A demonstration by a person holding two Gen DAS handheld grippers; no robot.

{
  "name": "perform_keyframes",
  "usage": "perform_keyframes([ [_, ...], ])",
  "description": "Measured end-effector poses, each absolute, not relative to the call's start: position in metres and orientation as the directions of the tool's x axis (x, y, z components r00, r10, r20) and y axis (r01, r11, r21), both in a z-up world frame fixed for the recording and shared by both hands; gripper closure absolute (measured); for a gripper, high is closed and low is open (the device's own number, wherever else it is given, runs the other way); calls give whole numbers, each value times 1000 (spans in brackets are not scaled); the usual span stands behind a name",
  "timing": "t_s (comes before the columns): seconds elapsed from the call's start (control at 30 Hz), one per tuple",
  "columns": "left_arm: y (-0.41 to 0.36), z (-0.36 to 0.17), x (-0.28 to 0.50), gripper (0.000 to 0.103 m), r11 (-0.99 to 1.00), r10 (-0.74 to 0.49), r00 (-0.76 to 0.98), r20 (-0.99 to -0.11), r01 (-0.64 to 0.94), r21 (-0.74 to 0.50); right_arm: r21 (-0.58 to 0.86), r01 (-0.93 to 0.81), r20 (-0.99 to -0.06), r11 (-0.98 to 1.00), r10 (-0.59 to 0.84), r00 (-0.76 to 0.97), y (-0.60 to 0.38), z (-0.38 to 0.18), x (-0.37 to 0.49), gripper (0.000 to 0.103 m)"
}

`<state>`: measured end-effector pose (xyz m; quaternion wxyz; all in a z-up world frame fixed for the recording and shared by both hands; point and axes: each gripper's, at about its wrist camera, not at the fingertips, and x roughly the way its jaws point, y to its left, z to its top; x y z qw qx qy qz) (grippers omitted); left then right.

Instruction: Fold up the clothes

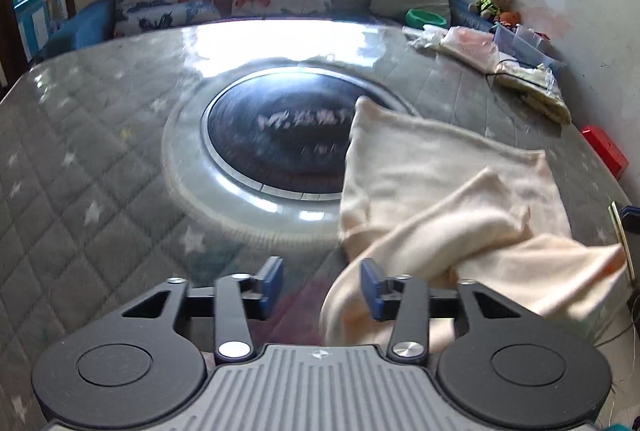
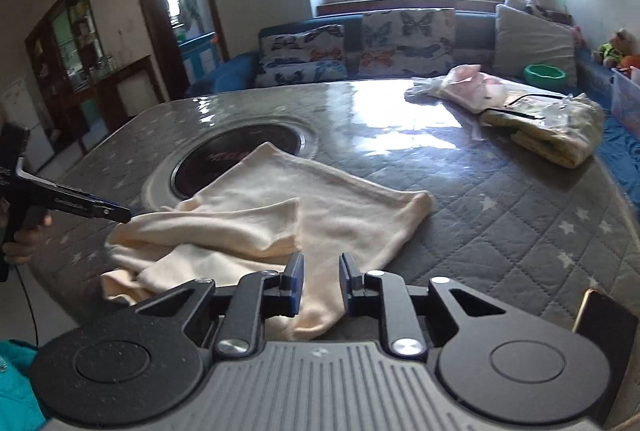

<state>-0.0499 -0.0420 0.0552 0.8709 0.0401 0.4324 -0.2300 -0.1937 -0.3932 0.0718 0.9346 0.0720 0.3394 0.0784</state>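
Note:
A cream garment (image 1: 440, 183) lies partly folded and rumpled on the grey quilted table (image 1: 80, 159); it also shows in the right wrist view (image 2: 320, 199). My left gripper (image 1: 322, 285) is open, its right finger at the garment's near left edge, nothing between the pads. In the right wrist view the left gripper (image 2: 116, 213) shows from the side, its tip at the garment's left corner. My right gripper (image 2: 320, 283) is open just above the garment's near edge, empty.
A round black cooktop (image 1: 276, 135) is set in the table, partly under the garment. Bagged folded clothes (image 2: 548, 127) lie at the far right. A phone (image 2: 600, 327) lies at the near right edge. A sofa with butterfly cushions (image 2: 360, 47) stands behind.

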Motion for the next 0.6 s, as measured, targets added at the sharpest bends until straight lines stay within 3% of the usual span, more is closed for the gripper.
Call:
perform_keyframes([
  [0.03,-48,57,-45,51,888,-372,523,-766,442,-129,187,-87,-624,979,187,759,-395,70,-191,70],
  [0.27,-98,46,-5,49,867,-377,531,-759,490,-89,142,-22,-679,990,113,726,-395,39,-155,70],
  [0.6,-139,17,41,54,871,-341,545,-766,490,-39,113,27,-717,993,62,694,-395,12,-111,71],
])
